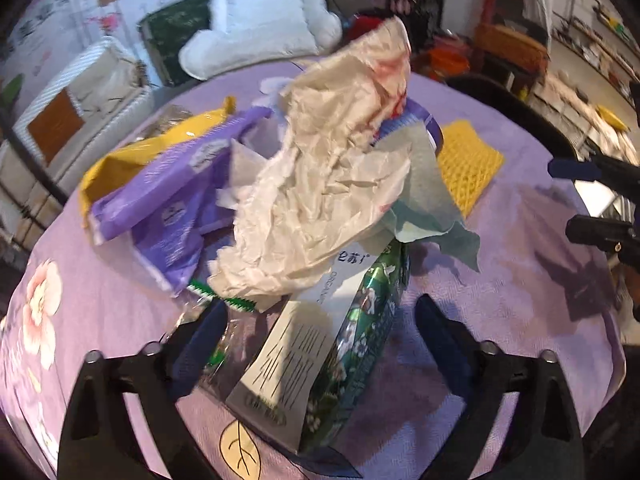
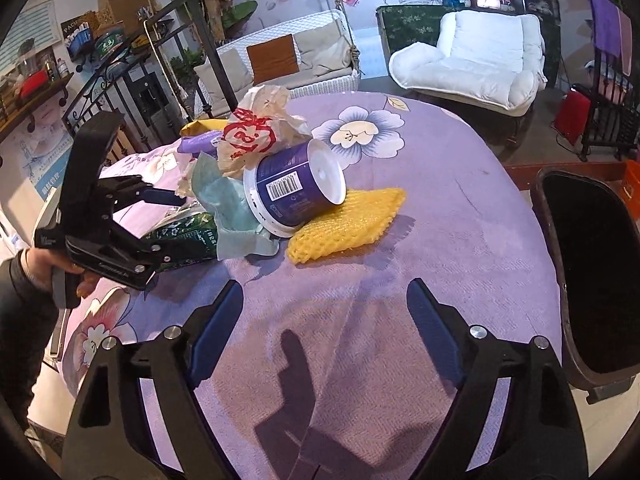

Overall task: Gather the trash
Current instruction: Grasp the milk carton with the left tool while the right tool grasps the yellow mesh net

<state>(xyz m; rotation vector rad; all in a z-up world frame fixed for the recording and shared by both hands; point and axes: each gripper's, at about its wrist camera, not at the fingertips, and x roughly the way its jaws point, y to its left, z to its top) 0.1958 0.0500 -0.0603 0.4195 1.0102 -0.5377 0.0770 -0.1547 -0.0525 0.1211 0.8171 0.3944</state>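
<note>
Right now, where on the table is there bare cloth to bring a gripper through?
Free: the purple cloth between the yellow foam net and the black bin, and in front of the right gripper. Crowded: the wrapper pile around the tipped purple tub.

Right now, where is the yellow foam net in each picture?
Left wrist view: the yellow foam net lies right of middle, behind the pile of trash.
Right wrist view: the net sits mid-picture, under the purple tub.
Shared landmark: the crumpled paper bag.
</note>
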